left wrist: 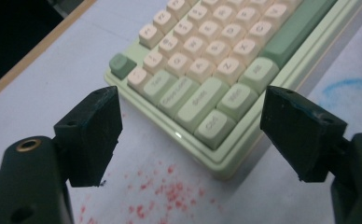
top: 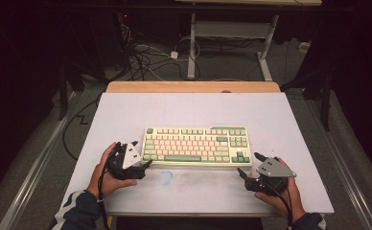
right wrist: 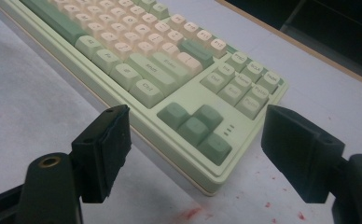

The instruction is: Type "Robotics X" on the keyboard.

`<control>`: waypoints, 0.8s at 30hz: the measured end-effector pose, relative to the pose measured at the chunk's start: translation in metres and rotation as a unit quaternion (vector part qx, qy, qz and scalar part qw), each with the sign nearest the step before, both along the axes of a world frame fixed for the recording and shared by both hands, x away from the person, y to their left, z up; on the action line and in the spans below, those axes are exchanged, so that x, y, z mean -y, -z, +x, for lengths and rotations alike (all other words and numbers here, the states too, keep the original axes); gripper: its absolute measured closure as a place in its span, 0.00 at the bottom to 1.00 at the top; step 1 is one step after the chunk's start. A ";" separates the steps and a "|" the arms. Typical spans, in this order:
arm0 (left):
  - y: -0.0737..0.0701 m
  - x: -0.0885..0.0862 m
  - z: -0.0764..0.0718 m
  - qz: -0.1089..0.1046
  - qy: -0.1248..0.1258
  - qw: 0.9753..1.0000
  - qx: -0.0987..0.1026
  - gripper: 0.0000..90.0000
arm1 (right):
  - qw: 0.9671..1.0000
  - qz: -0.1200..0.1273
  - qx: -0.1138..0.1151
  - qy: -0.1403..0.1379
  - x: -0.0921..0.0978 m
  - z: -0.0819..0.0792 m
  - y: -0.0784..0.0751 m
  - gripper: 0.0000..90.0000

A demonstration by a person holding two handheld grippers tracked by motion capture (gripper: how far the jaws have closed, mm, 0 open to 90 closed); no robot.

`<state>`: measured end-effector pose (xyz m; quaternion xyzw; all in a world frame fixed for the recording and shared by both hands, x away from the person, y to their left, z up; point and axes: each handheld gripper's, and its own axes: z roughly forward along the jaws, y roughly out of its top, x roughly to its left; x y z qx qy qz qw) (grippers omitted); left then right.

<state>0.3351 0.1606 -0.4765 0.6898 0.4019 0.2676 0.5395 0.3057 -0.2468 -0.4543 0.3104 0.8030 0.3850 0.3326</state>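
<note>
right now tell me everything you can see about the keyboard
The keyboard is a compact pale green plastic one with cream and green keys, a long green space bar and four darker green arrow keys at its right end. It lies flat on the white table, near its front middle. The left claw and right claw sit open at its front corners, apparently not touching it.

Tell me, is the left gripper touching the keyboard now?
Apart. In the left gripper view, the open left gripper frames the keyboard corner, and bare table shows between each of its fingers and it.

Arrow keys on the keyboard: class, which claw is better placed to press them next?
The right claw: it sits open at the keyboard's right corner, with the arrow keys just ahead; the left claw faces the opposite corner.
</note>
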 end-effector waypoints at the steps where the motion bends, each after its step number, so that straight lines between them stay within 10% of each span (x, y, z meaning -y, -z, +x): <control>1: 0.001 -0.003 -0.001 0.003 -0.004 1.000 -0.002 0.24 | 1.000 0.000 0.000 0.000 0.000 0.000 0.000 0.28; 10: 0.007 -0.021 -0.008 -0.019 -0.027 0.998 -0.044 0.44 | 1.000 -0.003 -0.002 0.000 0.000 0.001 0.001 0.28; 19: -0.001 -0.028 -0.011 -0.039 -0.015 0.996 -0.085 0.97 | 1.000 -0.005 -0.003 -0.001 -0.001 0.001 0.001 0.28; 24: -0.006 -0.023 -0.007 -0.038 -0.011 0.995 -0.093 0.97 | 1.000 -0.006 -0.004 -0.002 -0.001 0.002 0.001 0.28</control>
